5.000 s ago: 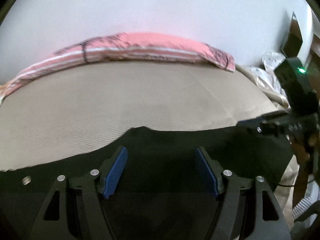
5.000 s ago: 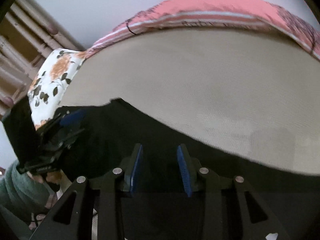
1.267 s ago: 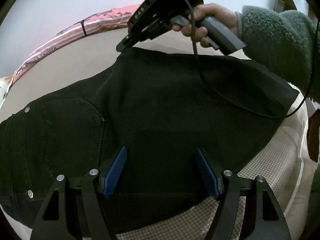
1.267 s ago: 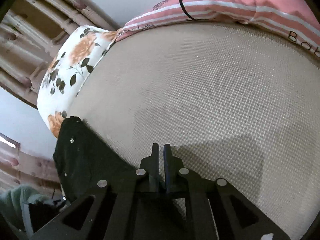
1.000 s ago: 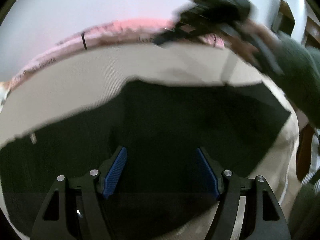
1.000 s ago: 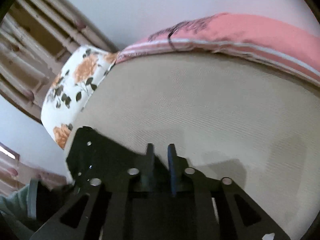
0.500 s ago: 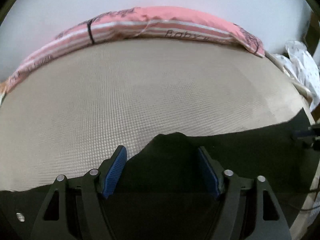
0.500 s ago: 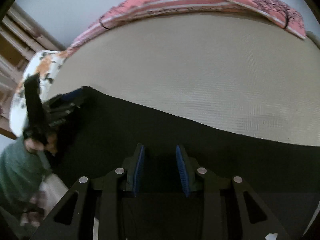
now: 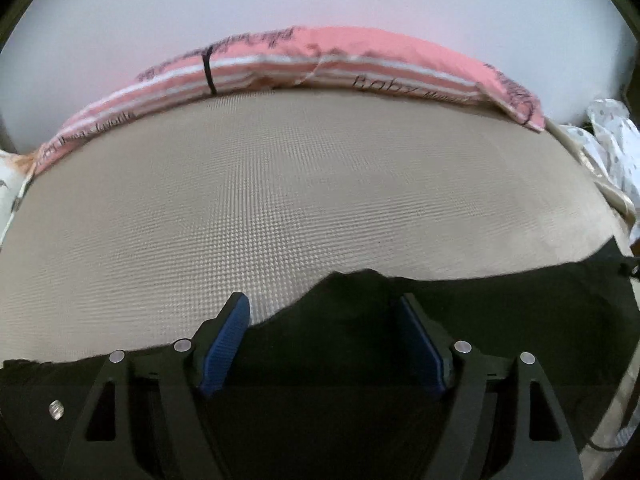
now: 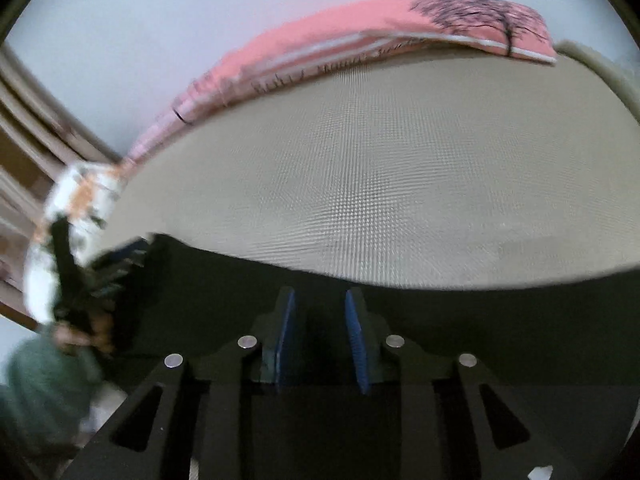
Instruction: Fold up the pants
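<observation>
Since about a second ago both claws have dropped back from the far side of the bed, where the right claw, then pinched shut, had carried a fold of cloth; now each wrist camera looks low across the near strip of the black pants [image 9: 500,312] toward the pink striped pillow [image 9: 320,60] at the wall. The left claw [image 9: 326,342] stands wide, its blue pads [image 9: 224,344] well apart, with nothing between them; the jagged upper edge of the pants runs just under and past its tips, peaking between the fingers. The right claw [image 10: 320,340] is parted to a narrower gap, and dark cloth fills the view under and ahead of it, though whether the pads touch fabric cannot be told. The pants [image 10: 460,320] lie flat on the woven tan bed mat [image 9: 280,200], as a dark band whose long axis runs left to right across both views, crosswise to both claws. In the right view the left claw [image 10: 102,276], blurred, sits at the band's left end, near the floral pillow [image 10: 80,196]. The next fold probably turns on that far edge: it lies straight ahead of each claw, close in, so either could nip it by reaching forward and down, the left claw over the raised peak, the right claw over the straighter run. A white dotted cloth [image 9: 612,144] is bunched off the bed's right corner.
</observation>
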A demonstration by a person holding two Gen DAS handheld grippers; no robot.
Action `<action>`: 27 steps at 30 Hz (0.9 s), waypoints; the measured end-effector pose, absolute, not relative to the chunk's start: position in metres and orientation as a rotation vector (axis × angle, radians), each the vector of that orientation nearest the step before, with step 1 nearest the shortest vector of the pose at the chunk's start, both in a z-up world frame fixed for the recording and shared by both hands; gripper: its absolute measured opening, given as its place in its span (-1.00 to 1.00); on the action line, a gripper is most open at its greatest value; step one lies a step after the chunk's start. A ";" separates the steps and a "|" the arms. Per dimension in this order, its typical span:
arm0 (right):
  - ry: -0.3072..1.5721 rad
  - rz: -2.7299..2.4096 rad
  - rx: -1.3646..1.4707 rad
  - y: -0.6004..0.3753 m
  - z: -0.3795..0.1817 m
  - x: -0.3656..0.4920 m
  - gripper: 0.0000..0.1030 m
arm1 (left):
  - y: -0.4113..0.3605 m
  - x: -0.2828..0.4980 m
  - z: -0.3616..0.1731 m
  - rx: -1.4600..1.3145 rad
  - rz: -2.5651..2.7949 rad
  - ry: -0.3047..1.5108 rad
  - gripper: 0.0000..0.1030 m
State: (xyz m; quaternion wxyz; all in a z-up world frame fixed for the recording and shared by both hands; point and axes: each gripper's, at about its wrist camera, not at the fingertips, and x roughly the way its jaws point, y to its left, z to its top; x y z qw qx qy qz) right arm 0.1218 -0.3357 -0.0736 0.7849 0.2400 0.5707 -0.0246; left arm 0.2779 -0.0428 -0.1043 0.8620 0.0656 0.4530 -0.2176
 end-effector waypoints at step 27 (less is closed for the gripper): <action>1.198 -0.214 1.027 -0.547 -0.077 -0.101 -0.29 | -0.083 0.144 -0.100 0.186 -0.580 1.013 0.48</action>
